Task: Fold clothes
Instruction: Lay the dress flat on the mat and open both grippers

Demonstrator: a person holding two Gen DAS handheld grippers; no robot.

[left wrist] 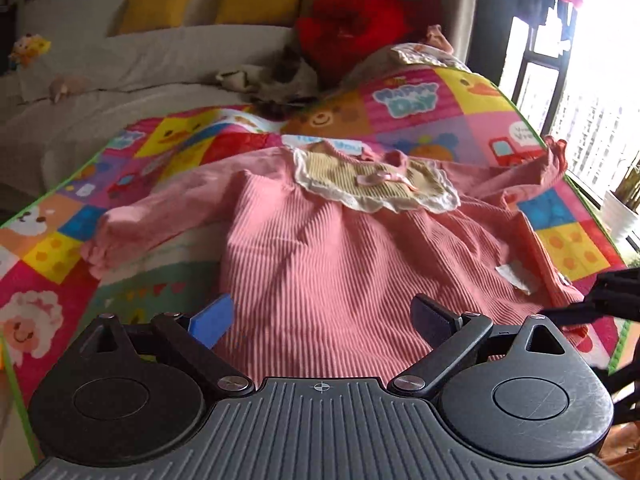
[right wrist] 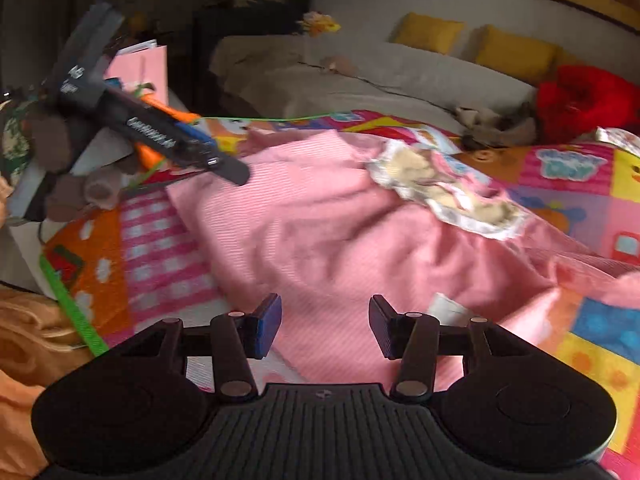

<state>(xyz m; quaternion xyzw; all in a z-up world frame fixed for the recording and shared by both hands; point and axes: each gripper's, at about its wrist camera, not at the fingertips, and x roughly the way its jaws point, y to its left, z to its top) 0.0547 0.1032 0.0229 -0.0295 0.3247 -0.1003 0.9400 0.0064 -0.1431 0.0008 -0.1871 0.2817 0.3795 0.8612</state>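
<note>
1. The left claw (left wrist: 323,320) is seen with its jaws spread wide above the hem of the pink ribbed dress (left wrist: 332,264); no cloth is gripped between the blue pad and the dark pad.
2. The right claw (right wrist: 325,326) is seen with its jaws parted to about half their reach above the dress hem; pink cloth is visible in the gap, but whether the pads press on it cannot be told, as the view is blurred.
3. In the left wrist view the right claw is caught at the right edge of the dress as a dark blurred shape.
4. In the right wrist view the left claw is caught at the upper left of the dress, borne by a hand (right wrist: 52,148).
5. The dress is laid front up on a patchwork play mat (left wrist: 460,100), hem toward the claws, collar away.
6. A cream lace-edged collar (left wrist: 372,184) with a small pink bow is sewn at the top of the dress.
7. One sleeve (left wrist: 152,216) is stretched out to the left of the dress; the other is raised at the far right.
8. A white label (left wrist: 514,276) is shown at the dress's right side seam.
9. Beyond the dress a grey sofa (left wrist: 160,60) is set, with yellow cushions (left wrist: 256,2) and a red cushion (left wrist: 352,28).
</note>
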